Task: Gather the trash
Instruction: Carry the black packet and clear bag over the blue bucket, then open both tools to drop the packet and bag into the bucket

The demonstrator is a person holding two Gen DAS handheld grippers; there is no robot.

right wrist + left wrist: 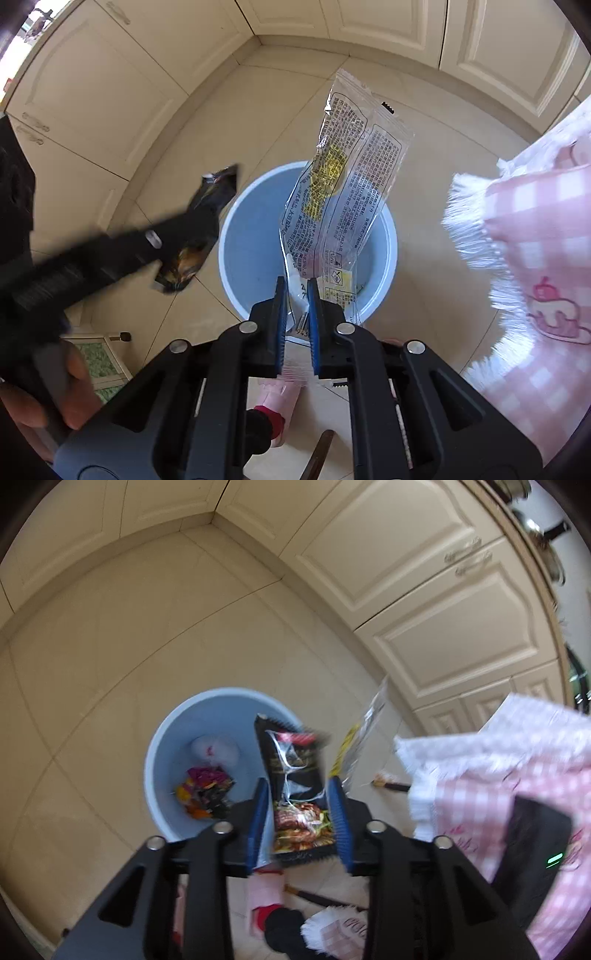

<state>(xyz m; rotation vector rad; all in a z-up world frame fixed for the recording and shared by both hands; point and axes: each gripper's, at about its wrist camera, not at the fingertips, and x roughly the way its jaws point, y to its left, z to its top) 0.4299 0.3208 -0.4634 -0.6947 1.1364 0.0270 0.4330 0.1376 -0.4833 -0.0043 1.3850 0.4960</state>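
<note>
The clear wrapper (343, 192) is pinched in the closed right gripper (296, 295), its length directly over the blue bin (251, 240); the black packet (295, 775), clamped by the left gripper (297, 794), is held above the rim.

Under me: beige tile floor (122, 635) w/ thin grout lines. Cream panelled cabinets (436, 602) wrap the corner, ornate metal handles (469, 559) on the doors. Daylight, bright. Pink checked fringed cloth (535, 236) hangs on my right.

both wrist views downward, sharing bin (162, 746)
</note>
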